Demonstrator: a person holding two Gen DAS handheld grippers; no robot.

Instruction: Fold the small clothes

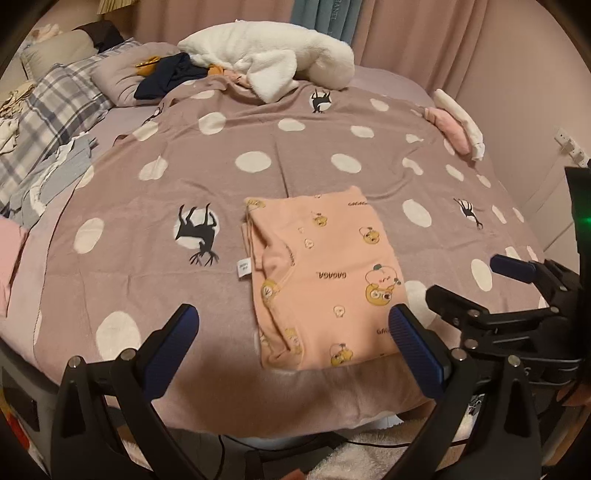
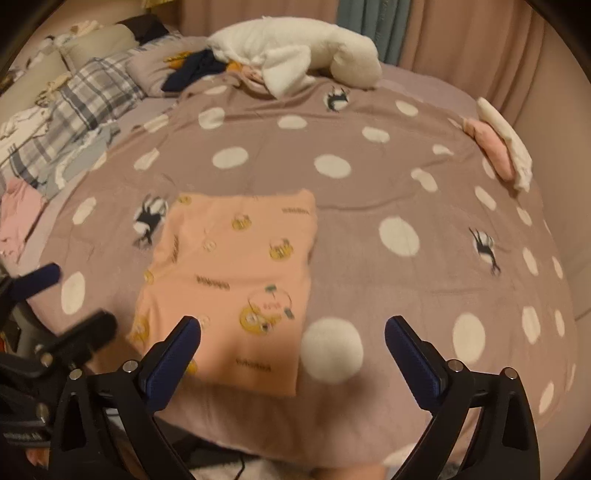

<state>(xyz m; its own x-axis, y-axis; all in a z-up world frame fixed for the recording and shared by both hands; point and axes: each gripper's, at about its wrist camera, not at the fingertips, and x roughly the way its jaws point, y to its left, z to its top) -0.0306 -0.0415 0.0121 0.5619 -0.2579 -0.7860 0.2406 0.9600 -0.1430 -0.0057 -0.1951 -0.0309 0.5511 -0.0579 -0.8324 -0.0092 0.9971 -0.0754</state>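
Observation:
A small pink garment point(image 1: 325, 273) with yellow cartoon prints lies folded into a rectangle on the dotted mauve blanket point(image 1: 258, 162), near the bed's front edge. It also shows in the right wrist view point(image 2: 236, 280), blurred. My left gripper point(image 1: 291, 317) is open and empty, hovering just in front of the garment's near edge. My right gripper point(image 2: 291, 328) is open and empty, over the garment's near right corner. The right gripper also appears in the left wrist view point(image 1: 469, 277), right of the garment. The left gripper appears in the right wrist view point(image 2: 77, 299), at the left.
Folded pink and white clothes point(image 1: 458, 122) lie at the bed's far right edge. A white fleece heap point(image 1: 266, 59) and dark clothes point(image 1: 170, 74) sit at the back. A plaid pillow point(image 1: 55, 107) and loose grey-blue clothes point(image 1: 62, 166) lie left. Curtains point(image 1: 424, 33) hang behind.

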